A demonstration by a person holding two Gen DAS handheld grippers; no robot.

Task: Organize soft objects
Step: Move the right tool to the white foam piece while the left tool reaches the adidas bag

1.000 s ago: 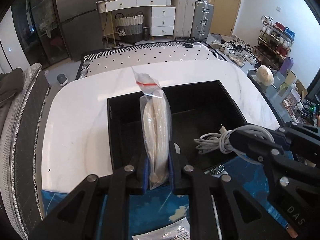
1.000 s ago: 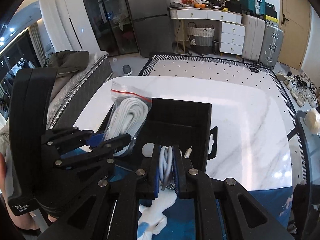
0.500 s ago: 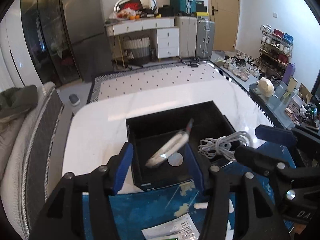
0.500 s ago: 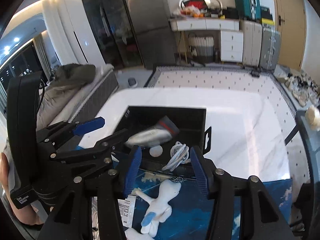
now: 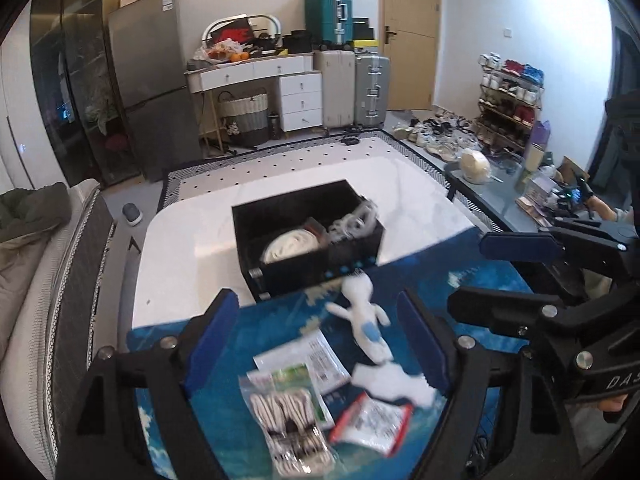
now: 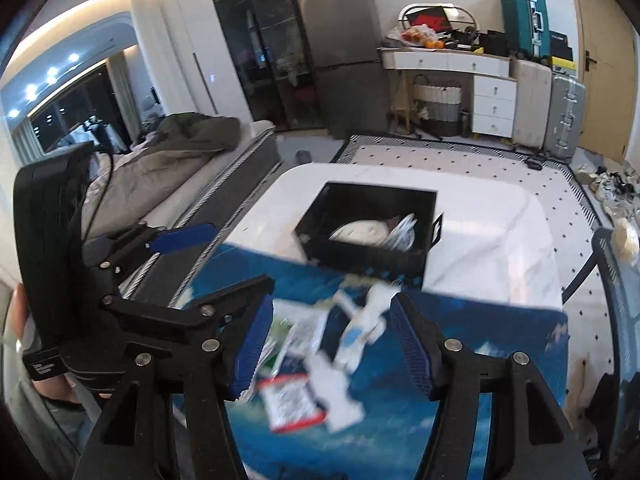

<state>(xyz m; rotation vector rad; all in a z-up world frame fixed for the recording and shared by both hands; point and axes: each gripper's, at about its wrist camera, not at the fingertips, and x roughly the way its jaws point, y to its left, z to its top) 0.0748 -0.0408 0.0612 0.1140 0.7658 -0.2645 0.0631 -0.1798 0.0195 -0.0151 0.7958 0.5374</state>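
Left wrist view, nearest first: my left gripper (image 5: 318, 330) has its blue-padded jaws spread wide and empty, where a second ago they clamped the clear zip bag of white rope. Under them, on the blue printed mat (image 5: 472, 280), lie the things still to sort: a clear packet of striped socks (image 5: 290, 428), a flat white labelled pouch (image 5: 306, 360), a red-edged plastic packet (image 5: 370, 422) and a small white plush figure with a blue patch (image 5: 362, 316).

My right gripper (image 6: 330, 340) is released too, having let go of the grey cable bundle, and it has drawn back over the same clutter.

Farther off, the black open-topped storage box (image 5: 316, 260) sits on the white marble table (image 5: 188, 248) at the mat's edge. The bagged white rope (image 5: 290, 246) now lies inside on the left, with the grey coiled cable (image 5: 354, 220) beside it at the right wall.

I judge two items stowed and both tools free, so the next pick is from the mat; the plush looks easiest, being nearest the box.
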